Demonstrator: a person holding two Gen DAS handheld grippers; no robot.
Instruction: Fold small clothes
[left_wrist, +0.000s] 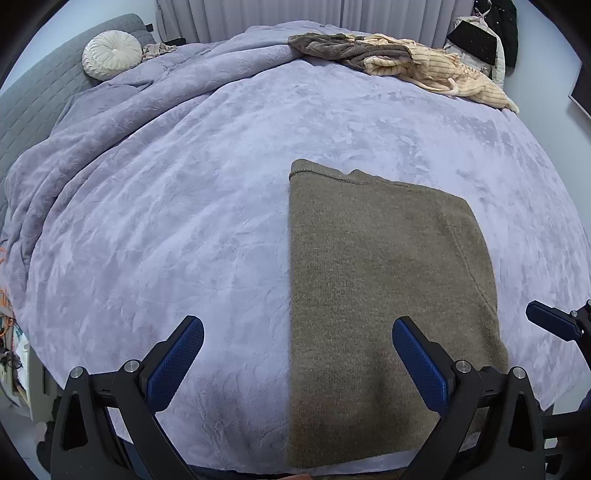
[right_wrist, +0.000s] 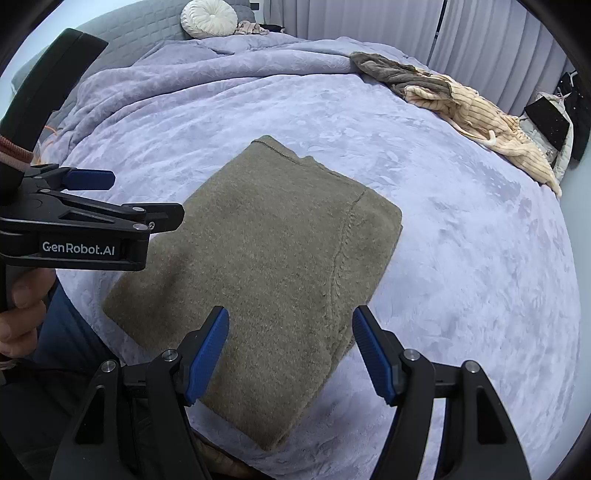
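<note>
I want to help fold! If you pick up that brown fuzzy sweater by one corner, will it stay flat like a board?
Probably not. The brown sweater is soft knit in folded layers, so it would likely droop and unfold. Its fuzzy surface probably grips the plush blanket rather than sliding.

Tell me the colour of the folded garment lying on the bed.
The folded garment is a plain olive-brown knit, no pattern. It shows best in the right wrist view.

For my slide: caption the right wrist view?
Open right gripper above folded olive knit garment on lavender blanket.
</note>
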